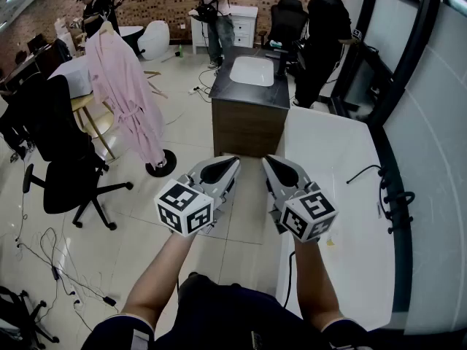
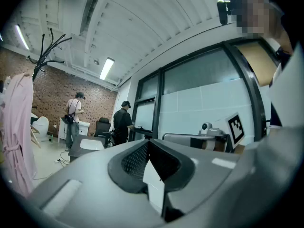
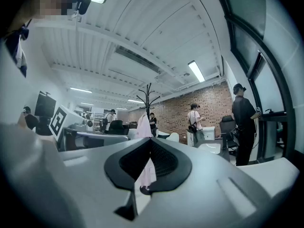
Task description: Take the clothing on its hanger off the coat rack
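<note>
While one robe (image 1: 128, 97) hangs on one rack (image 1: 161, 168), left gripper (image 1: 232, 160) and right gripper (image 1: 267, 160) are closed, empty.

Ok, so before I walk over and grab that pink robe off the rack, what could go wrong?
The coat rack is a thin pole on a round base, so tugging the pink robe sideways might tip it. The black office chair and floor cables near your path could trip you. The left tongs and right tongs are both shut; open them before reaching.
</note>
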Demonstrator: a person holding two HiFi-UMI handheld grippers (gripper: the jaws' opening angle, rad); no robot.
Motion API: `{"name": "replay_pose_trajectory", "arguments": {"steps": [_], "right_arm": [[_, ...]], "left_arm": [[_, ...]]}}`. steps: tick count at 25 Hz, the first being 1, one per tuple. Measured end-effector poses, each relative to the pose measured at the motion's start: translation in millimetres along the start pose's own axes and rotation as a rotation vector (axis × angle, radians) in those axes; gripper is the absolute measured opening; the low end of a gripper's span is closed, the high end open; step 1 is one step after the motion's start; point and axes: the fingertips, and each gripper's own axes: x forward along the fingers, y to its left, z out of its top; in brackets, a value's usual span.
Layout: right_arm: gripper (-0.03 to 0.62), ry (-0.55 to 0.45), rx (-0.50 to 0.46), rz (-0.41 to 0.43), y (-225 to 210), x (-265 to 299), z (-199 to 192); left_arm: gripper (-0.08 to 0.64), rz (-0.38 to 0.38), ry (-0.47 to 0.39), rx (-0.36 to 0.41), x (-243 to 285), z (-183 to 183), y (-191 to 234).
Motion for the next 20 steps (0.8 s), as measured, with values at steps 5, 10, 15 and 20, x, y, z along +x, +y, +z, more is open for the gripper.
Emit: {"name": "replay_pose_trajectory", "arguments": {"steps": [5,10,15,20], "right_arm": [[0.002,0.005,0.001,0.003,14,33,3],[0.002,-0.006,-0.013,0.053,50,84,10],[0.002,-0.013,-0.022,0.116,89,140,16],[0.002,-0.019,-0.036,0.188,133,193,22]], "left_arm": [[0.012,0.000,-0.022,0.022,-12,18,27],[0.012,0.041,-0.020,0.033,-45,31,74],[0.012,0.111,-0.023,0.048,-89,46,131],[0.012,0.180,-0.025,0.059,-136,62,181]]}}
